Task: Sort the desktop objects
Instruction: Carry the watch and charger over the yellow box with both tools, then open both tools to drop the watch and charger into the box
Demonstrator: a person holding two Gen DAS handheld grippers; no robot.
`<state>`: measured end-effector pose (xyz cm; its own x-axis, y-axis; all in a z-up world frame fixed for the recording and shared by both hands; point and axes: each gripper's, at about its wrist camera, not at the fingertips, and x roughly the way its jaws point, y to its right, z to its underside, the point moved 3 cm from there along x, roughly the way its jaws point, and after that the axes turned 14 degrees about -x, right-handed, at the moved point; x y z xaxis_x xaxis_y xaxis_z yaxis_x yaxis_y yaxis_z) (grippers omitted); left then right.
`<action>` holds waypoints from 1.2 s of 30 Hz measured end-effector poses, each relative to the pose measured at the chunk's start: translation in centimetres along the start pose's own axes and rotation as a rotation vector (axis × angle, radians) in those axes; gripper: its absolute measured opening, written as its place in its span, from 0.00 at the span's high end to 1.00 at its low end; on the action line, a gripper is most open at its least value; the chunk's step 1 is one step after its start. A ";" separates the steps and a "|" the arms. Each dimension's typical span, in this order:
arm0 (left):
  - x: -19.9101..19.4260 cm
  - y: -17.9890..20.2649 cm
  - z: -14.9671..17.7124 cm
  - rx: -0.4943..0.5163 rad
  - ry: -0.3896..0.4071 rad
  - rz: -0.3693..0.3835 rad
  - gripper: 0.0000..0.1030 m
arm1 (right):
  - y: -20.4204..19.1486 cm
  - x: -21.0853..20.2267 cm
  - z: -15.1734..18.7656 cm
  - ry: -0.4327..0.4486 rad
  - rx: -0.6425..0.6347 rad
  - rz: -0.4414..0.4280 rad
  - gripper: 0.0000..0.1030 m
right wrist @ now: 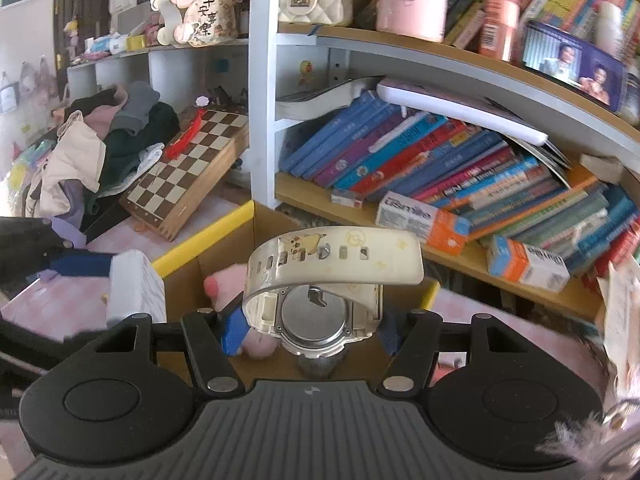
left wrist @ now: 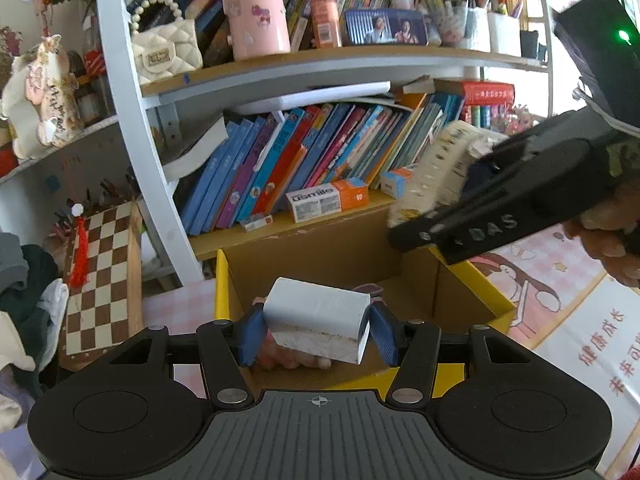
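Observation:
My left gripper (left wrist: 318, 330) is shut on a white tissue pack (left wrist: 318, 320), held over the near edge of an open cardboard box with yellow rims (left wrist: 224, 280). The right gripper (right wrist: 310, 330) is shut on a white wristwatch (right wrist: 320, 280), its cartoon-printed strap arching above the metal case back. That watch hangs over the same box (right wrist: 208, 238), where a pink plush (right wrist: 218, 284) lies inside. In the left wrist view the right gripper's black body (left wrist: 520, 208) crosses the upper right with the watch strap (left wrist: 436, 168) ahead of it. The tissue pack (right wrist: 138, 288) shows at left in the right wrist view.
A white bookshelf (left wrist: 132, 120) full of leaning books stands behind the box, with toothpaste cartons (left wrist: 326, 200) on its lower board. A chessboard (left wrist: 104, 276) leans at the left beside a heap of clothes (right wrist: 100, 152). A pink cartoon mat (left wrist: 560, 300) covers the desk.

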<state>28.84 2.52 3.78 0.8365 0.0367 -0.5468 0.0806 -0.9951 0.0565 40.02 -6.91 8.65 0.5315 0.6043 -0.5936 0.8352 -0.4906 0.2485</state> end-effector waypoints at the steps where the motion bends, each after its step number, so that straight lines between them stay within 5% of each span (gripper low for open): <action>1: 0.4 0.1 -0.1 0.007 -0.007 -0.004 0.47 | 0.2 0.7 -0.3 -0.004 -0.011 -0.007 0.41; 19: 9.3 0.0 1.1 -0.033 -0.231 -0.017 0.47 | 0.2 14.1 0.2 -0.227 -0.210 -0.176 0.41; 36: 11.5 -0.1 2.2 -0.100 -0.348 0.011 0.47 | -0.3 18.3 0.0 -0.350 -0.288 -0.247 0.40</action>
<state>37.26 2.84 -4.37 0.6040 -0.0248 -0.7966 0.1393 -0.9808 0.1362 49.52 4.25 -2.27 0.2754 0.4101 -0.8695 0.9611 -0.1370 0.2399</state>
